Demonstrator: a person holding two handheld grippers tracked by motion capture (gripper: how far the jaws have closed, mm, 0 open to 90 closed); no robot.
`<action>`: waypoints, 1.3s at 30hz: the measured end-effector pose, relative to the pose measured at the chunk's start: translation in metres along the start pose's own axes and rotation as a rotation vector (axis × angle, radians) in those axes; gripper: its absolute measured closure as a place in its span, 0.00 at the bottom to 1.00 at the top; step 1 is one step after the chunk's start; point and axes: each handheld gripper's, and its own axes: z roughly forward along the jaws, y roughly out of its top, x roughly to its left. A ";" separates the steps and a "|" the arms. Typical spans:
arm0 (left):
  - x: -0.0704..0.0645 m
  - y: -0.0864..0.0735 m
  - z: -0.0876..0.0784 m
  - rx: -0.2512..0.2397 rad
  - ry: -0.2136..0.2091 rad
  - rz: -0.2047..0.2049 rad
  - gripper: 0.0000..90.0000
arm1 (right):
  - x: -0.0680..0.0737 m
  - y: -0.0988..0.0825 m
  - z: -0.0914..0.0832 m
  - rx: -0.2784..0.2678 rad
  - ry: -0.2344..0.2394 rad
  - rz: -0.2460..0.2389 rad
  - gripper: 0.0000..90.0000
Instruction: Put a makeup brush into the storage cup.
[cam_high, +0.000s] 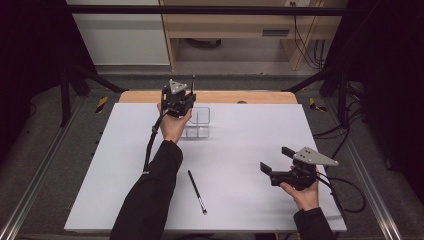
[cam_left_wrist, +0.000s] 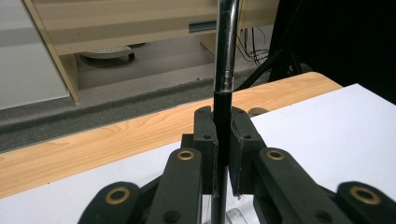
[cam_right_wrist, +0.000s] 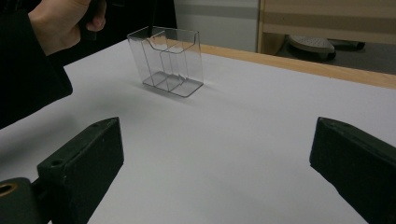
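My left gripper (cam_high: 189, 96) hovers over the back of the white board, just above the left part of a clear plastic holder (cam_high: 198, 123). It is shut on a thin black pen (cam_high: 193, 82) that stands upright between its pads. In the left gripper view the pen (cam_left_wrist: 224, 79) rises straight from the closed jaws, its upper part shiny. Another black pen (cam_high: 196, 191) lies flat near the front of the board. My right gripper (cam_high: 276, 159) rests low at the right with its jaws wide apart and nothing between them. In the right gripper view the holder (cam_right_wrist: 168, 60) stands far ahead of it.
The white board (cam_high: 240, 145) covers a wooden table whose back edge (cam_high: 225, 96) shows behind the holder. Black frame bars and cables flank both sides. A dark sleeve (cam_high: 150, 195) crosses the board's left front. Wooden furniture (cam_high: 240, 25) stands beyond the table.
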 end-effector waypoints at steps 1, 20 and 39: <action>-0.001 -0.001 0.001 -0.002 0.001 0.001 0.92 | 0.000 0.000 0.000 0.001 0.002 -0.001 0.03; 0.004 -0.019 0.008 0.030 0.012 -0.002 0.92 | 0.001 0.000 0.000 0.001 0.003 -0.006 0.04; 0.003 -0.033 0.009 0.057 0.012 0.004 0.91 | 0.001 0.000 0.001 0.005 0.012 0.002 0.04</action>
